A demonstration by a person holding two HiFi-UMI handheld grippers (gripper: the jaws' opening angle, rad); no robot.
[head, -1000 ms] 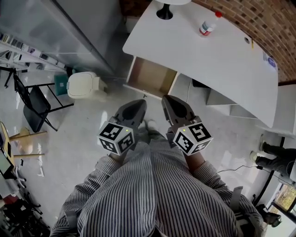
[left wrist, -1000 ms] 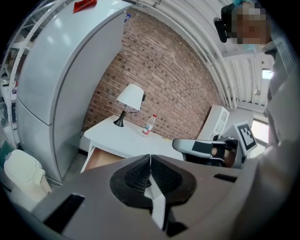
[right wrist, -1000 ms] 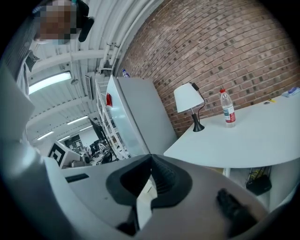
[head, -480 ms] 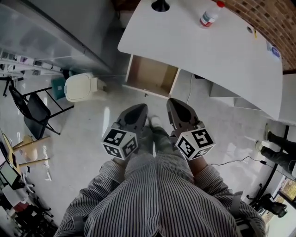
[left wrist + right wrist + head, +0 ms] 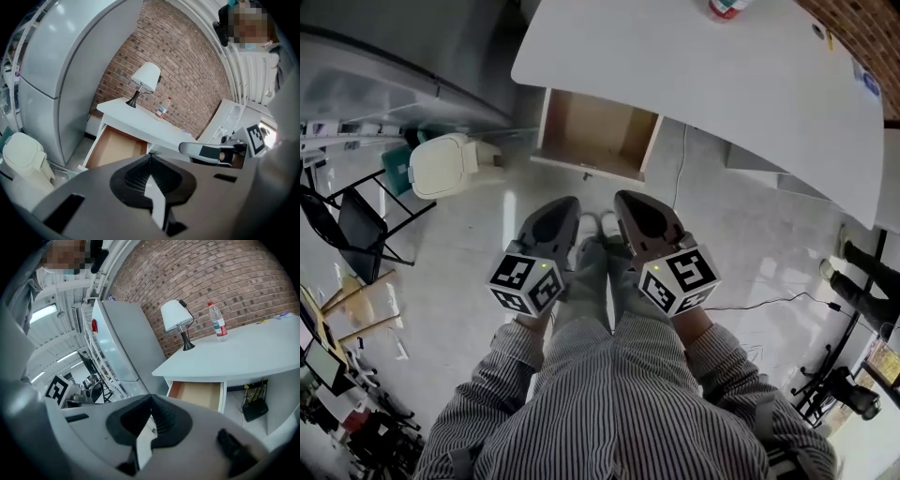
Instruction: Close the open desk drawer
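Note:
The white desk runs across the top of the head view, and its drawer is pulled out toward me, with a bare wooden bottom and its white front panel nearest. My left gripper and right gripper are side by side in front of my striped shirt. Both point at the drawer and stop a short way from its front. Each has its jaws together and holds nothing. The left gripper view has the drawer beyond the left gripper. In the right gripper view the drawer lies past the right gripper.
A lamp and a water bottle stand on the desk. A white lidded bin and a black folding chair are on the floor at left beside a tall grey cabinet. A cable trails at right. A black bag hangs under the desk.
The desk and drawer have drawn nearer and slid left in the head view. Both grippers have kept their places side by side, jaws together throughout.

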